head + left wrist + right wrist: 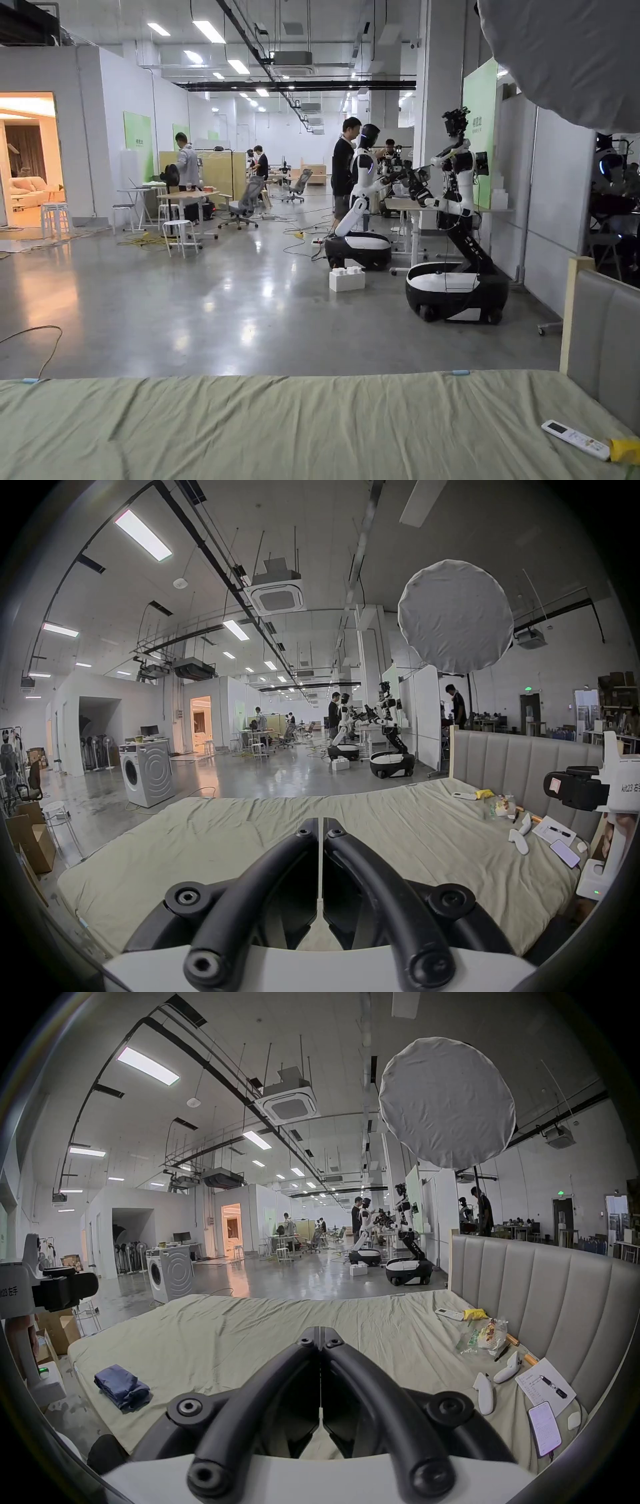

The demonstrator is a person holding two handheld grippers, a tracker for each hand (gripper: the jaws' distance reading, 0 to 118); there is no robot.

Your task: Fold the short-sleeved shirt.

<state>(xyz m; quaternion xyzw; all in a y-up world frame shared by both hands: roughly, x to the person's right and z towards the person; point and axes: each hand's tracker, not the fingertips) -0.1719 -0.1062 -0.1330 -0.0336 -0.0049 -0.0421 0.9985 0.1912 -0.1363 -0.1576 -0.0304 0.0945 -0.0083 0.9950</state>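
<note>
Blue shirt (122, 1387): 1; closed grippers: 2

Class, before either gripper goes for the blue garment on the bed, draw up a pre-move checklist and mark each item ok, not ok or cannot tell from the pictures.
1. Garment located: ok. The blue garment lies bunched near the bed's left edge.
2. Garment is a short-sleeved shirt: cannot tell; it is crumpled.
3. Left gripper free: ok, its fingers are closed together, holding nothing.
4. Right gripper free: ok, closed and holding nothing.
5. Grippers ready to grasp: not ok; both must open first.
6. Folding space on the bed sheet: ok in the middle; the remote control, snack bag and phone crowd the headboard side.
</note>
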